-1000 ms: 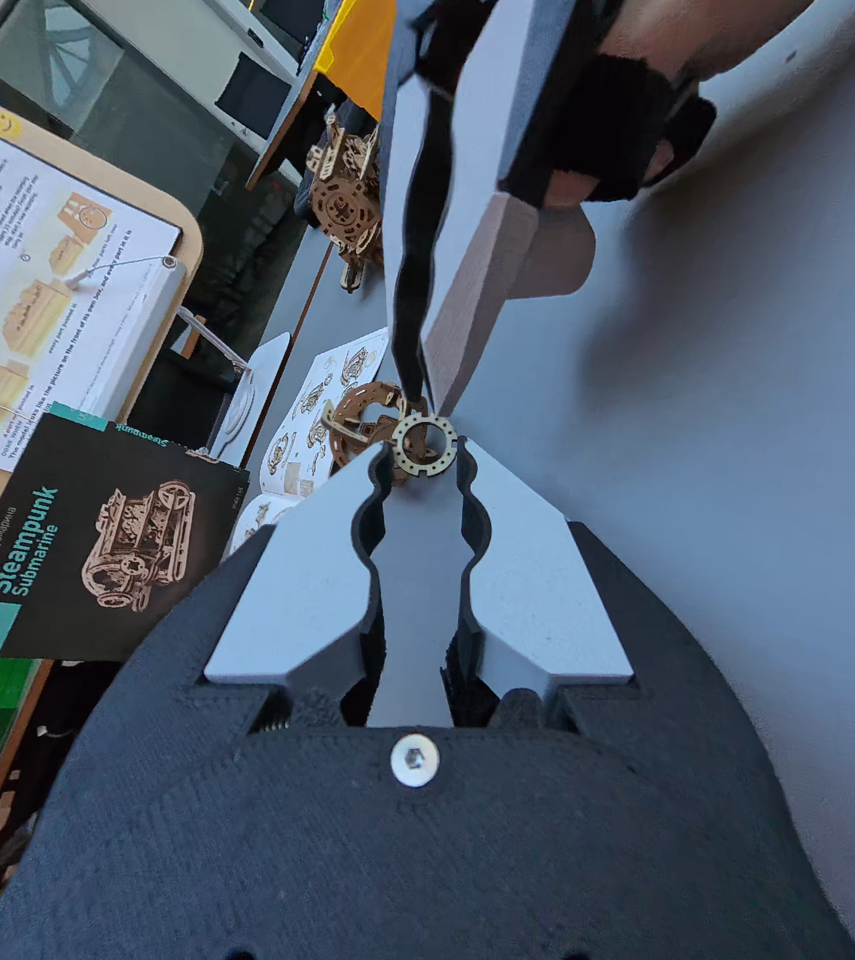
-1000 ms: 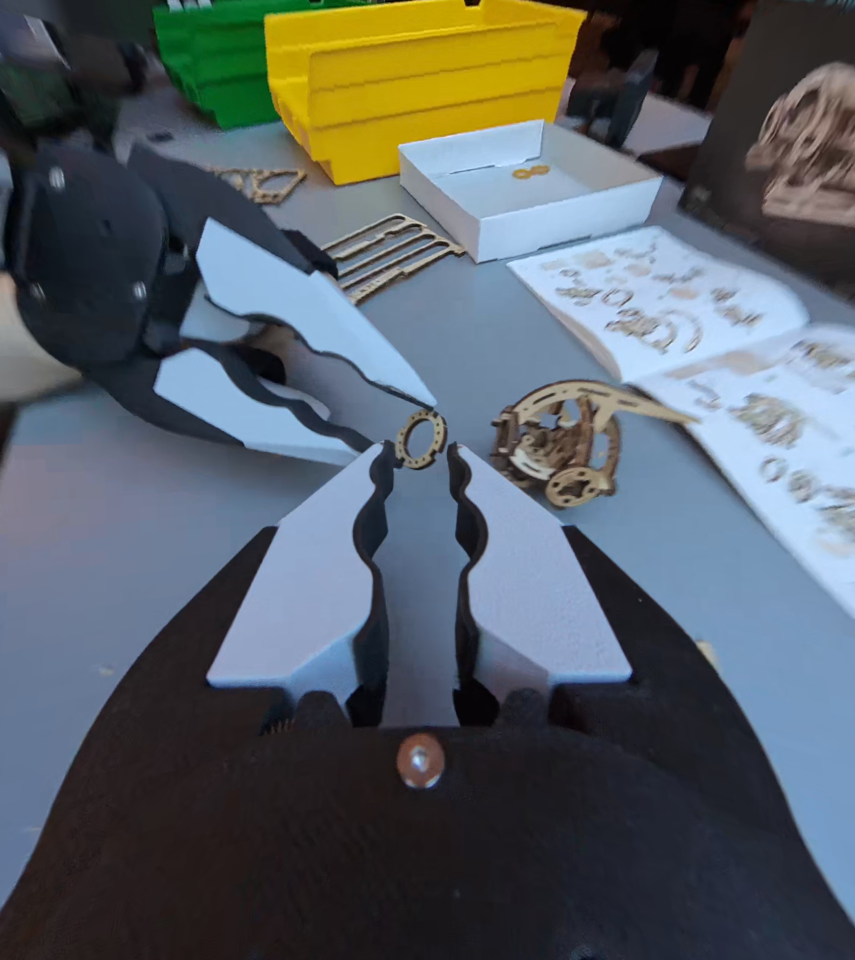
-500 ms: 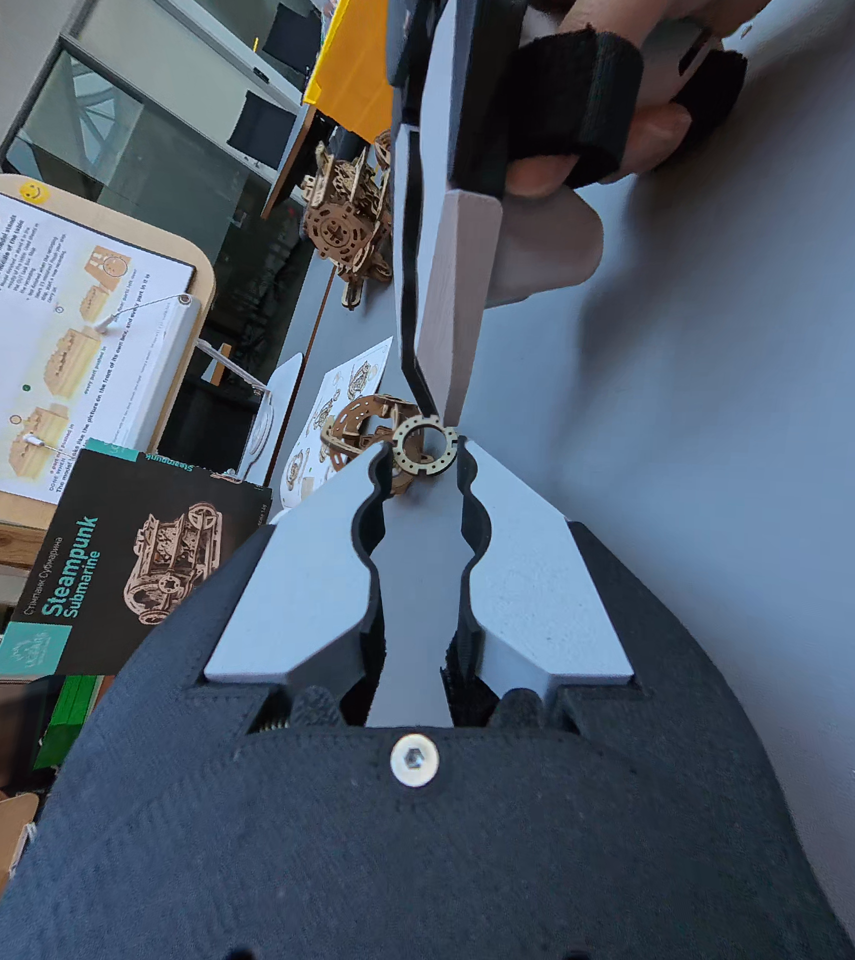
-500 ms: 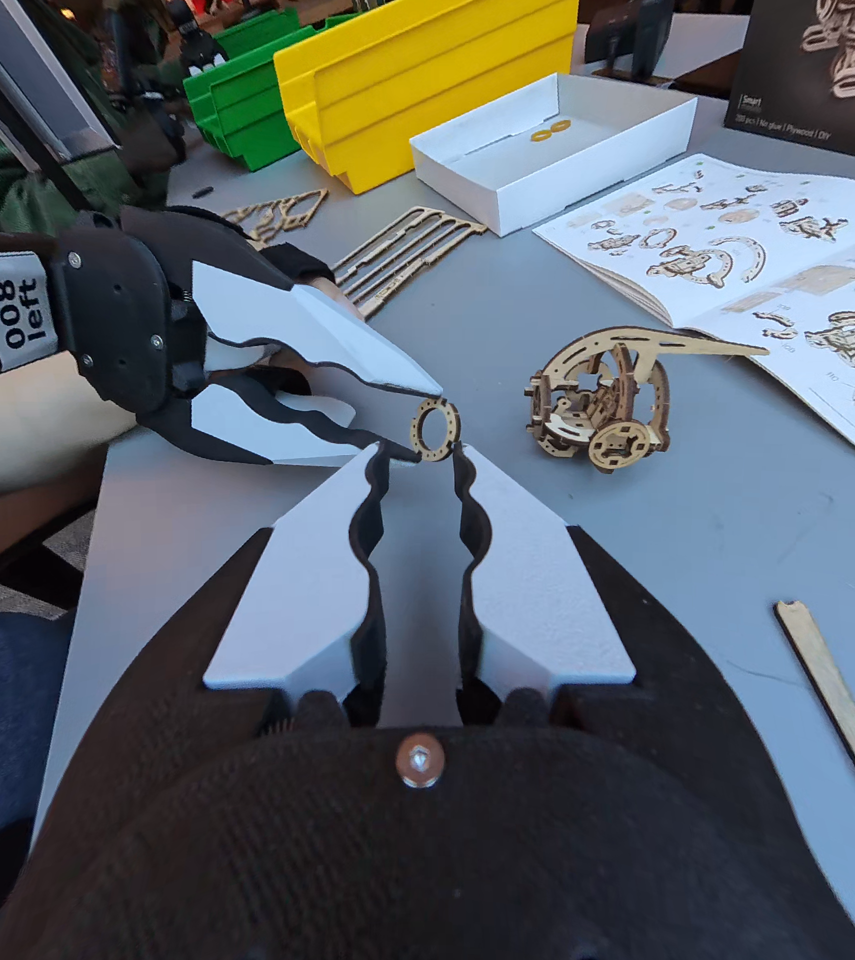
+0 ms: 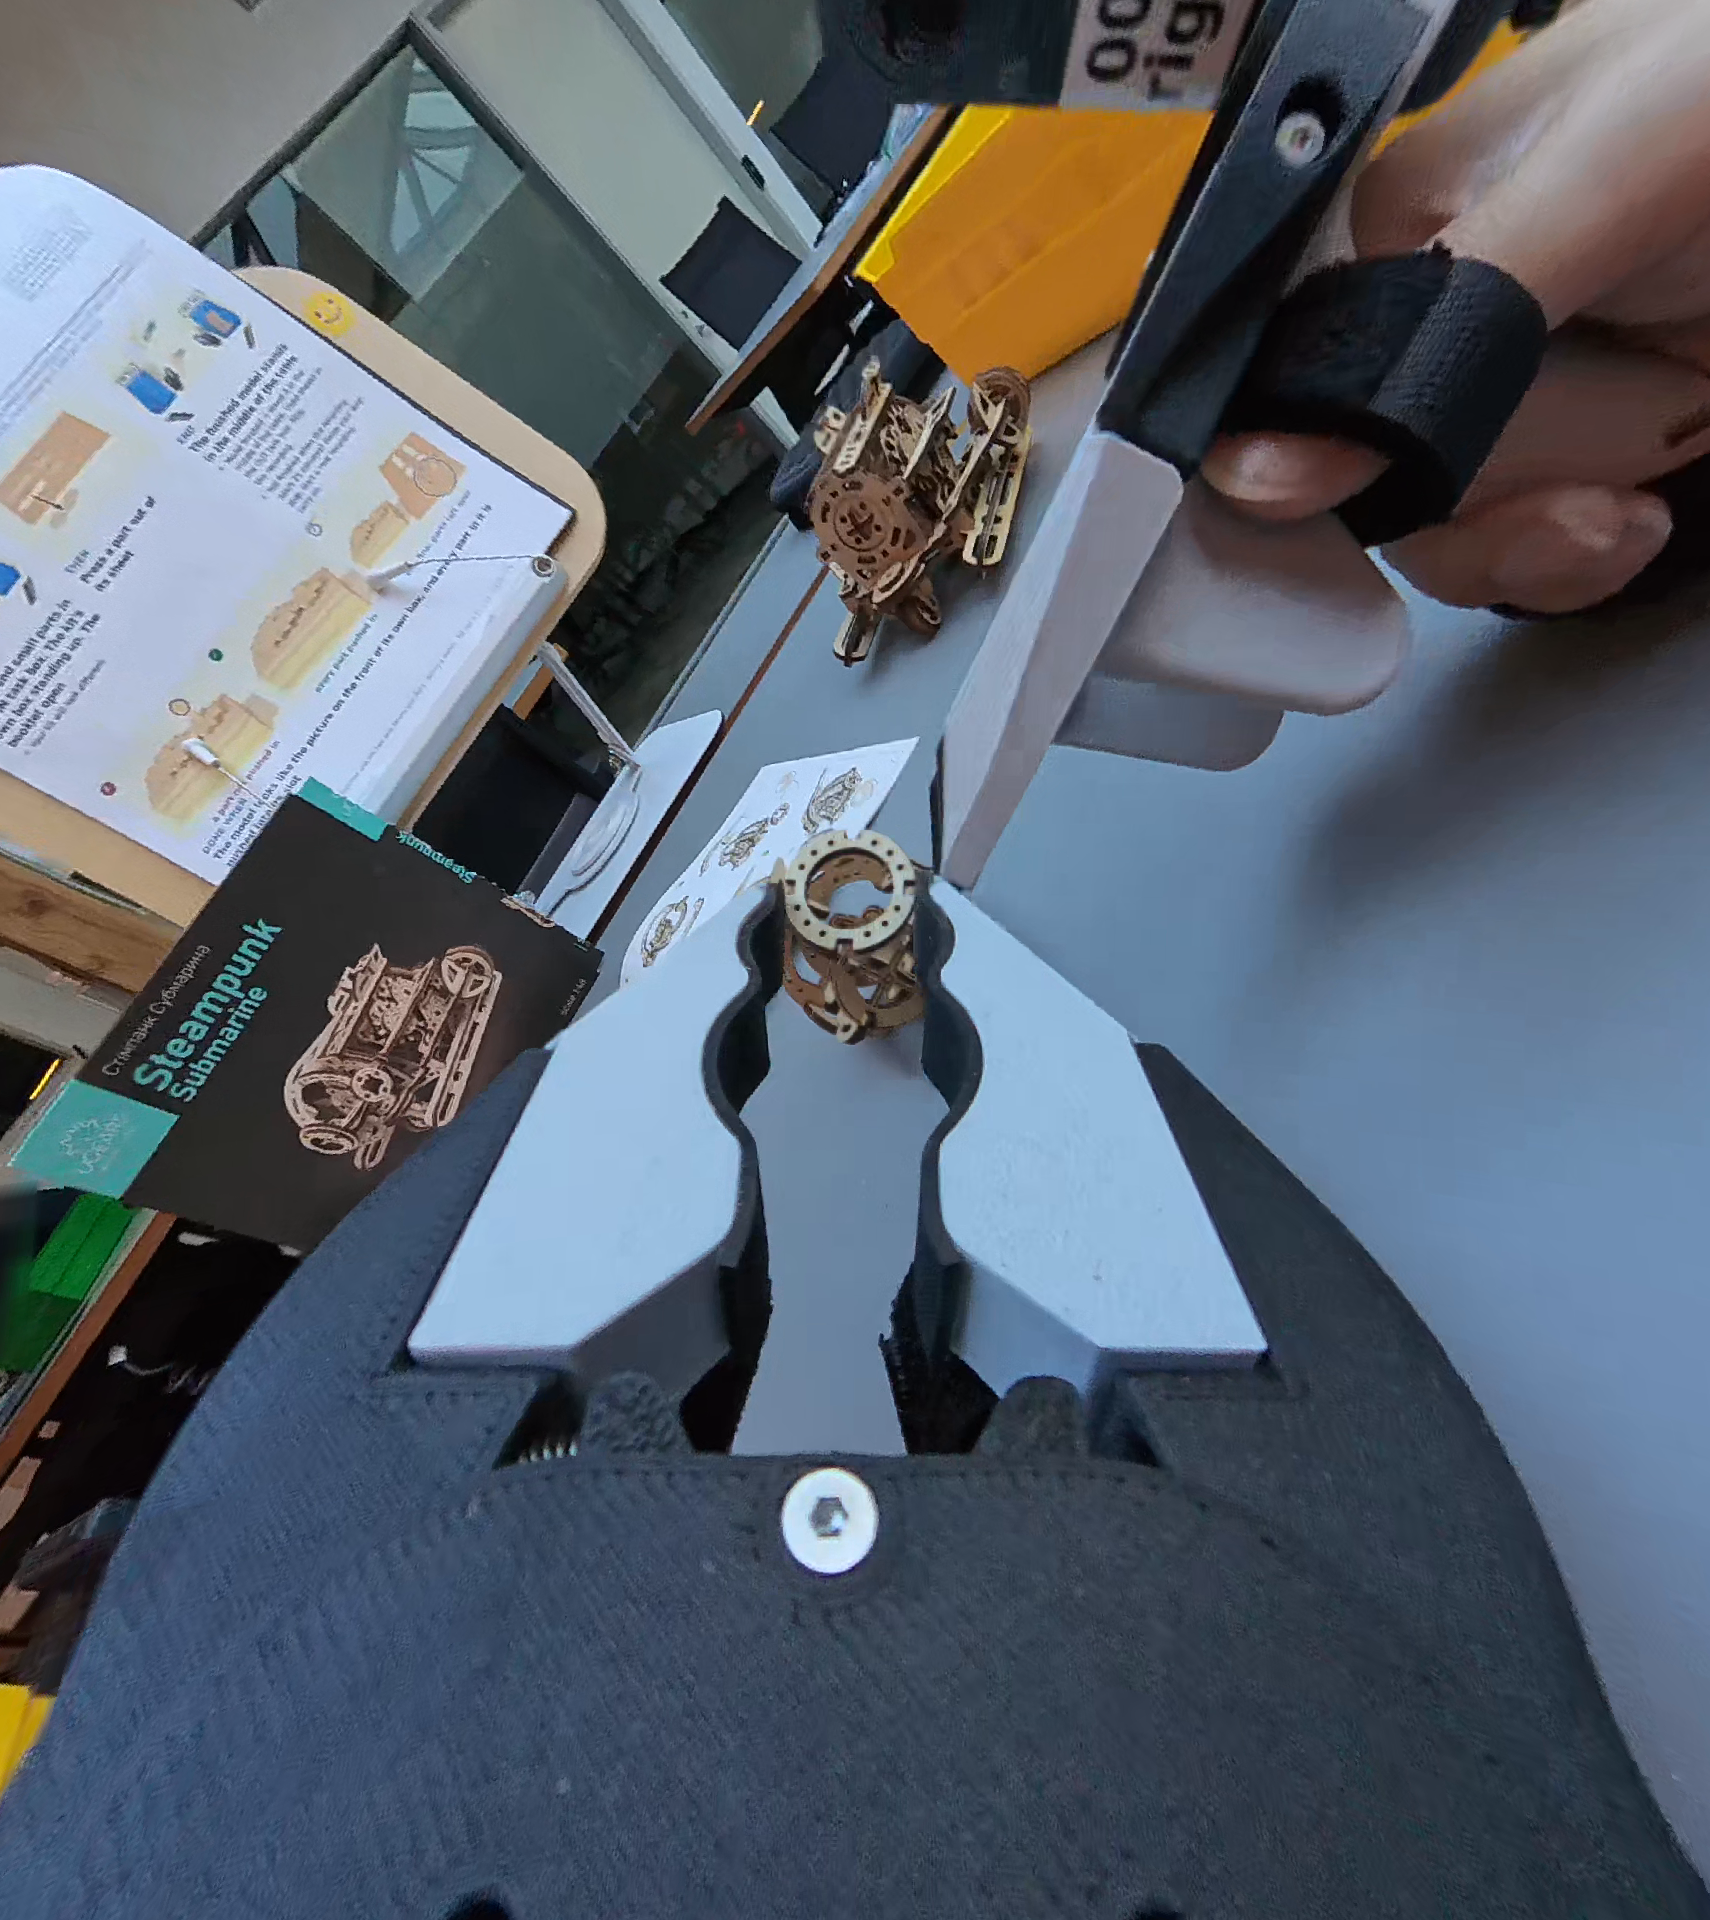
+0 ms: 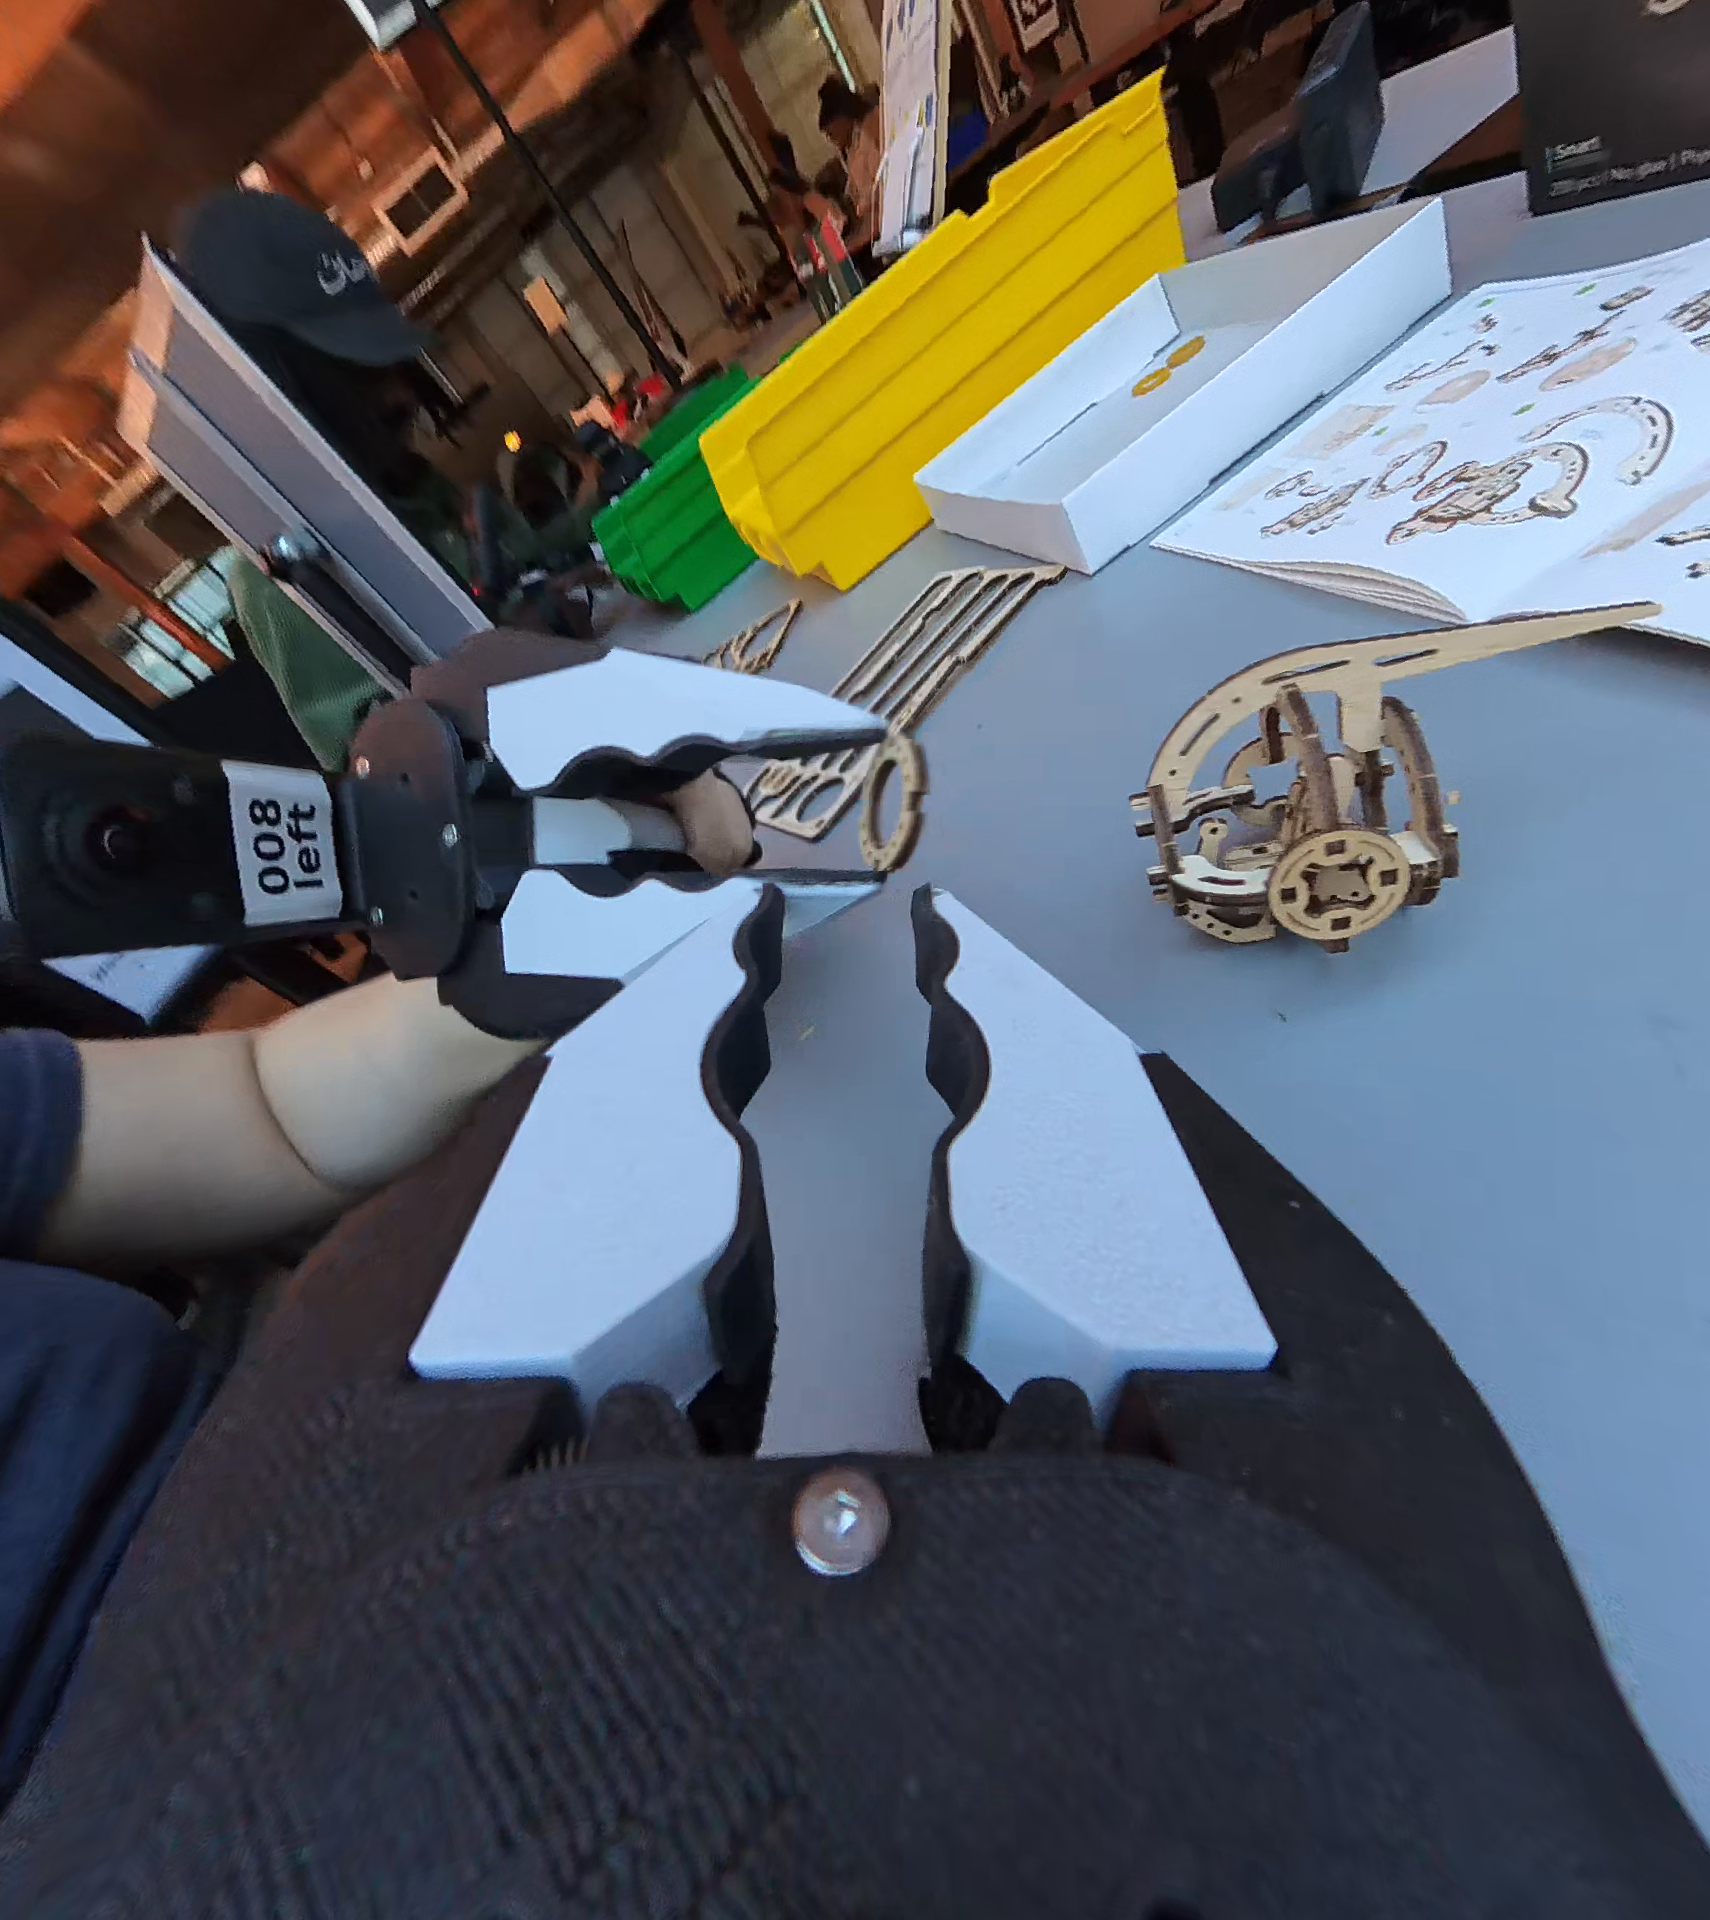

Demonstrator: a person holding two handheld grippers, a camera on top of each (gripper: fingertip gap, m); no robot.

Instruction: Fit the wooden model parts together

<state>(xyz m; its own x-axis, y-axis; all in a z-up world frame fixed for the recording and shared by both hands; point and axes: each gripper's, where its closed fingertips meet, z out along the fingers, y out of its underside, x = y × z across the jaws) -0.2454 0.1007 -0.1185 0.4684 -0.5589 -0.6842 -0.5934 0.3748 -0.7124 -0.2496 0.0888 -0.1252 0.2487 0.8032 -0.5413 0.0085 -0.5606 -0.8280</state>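
My left gripper (image 5: 846, 904) is shut on a small wooden ring (image 5: 851, 888), pinched edge to edge at its fingertips and held above the grey table (image 5: 1453, 1143). The part-built wooden model (image 5: 856, 992) sits right behind the ring in the left wrist view. In the right wrist view the ring (image 6: 892, 800) hangs in the air, apart from and left of the model (image 6: 1298, 831), which rests on the table. My right gripper (image 6: 846, 904) is open and empty, its tips just below the ring. One of its fingers (image 5: 1027, 675) shows beside the ring in the left wrist view.
A yellow bin (image 6: 934, 395), a green bin (image 6: 674, 520), a white tray (image 6: 1069, 509), empty wooden sheets (image 6: 934, 644) and an open booklet (image 6: 1505, 468) lie at the back. A finished model (image 5: 903, 509), a black box (image 5: 311, 1039) and an instruction board (image 5: 155, 520) stand to the left. Both grippers' tips are close together, under 4 cm apart. The finished model (image 5: 903, 509) is about 25 cm from both grippers' fingertips.
The left gripper has turned and levelled out with the ring, which now lines up in front of the model. The right gripper has eased off from the ring and stays open.
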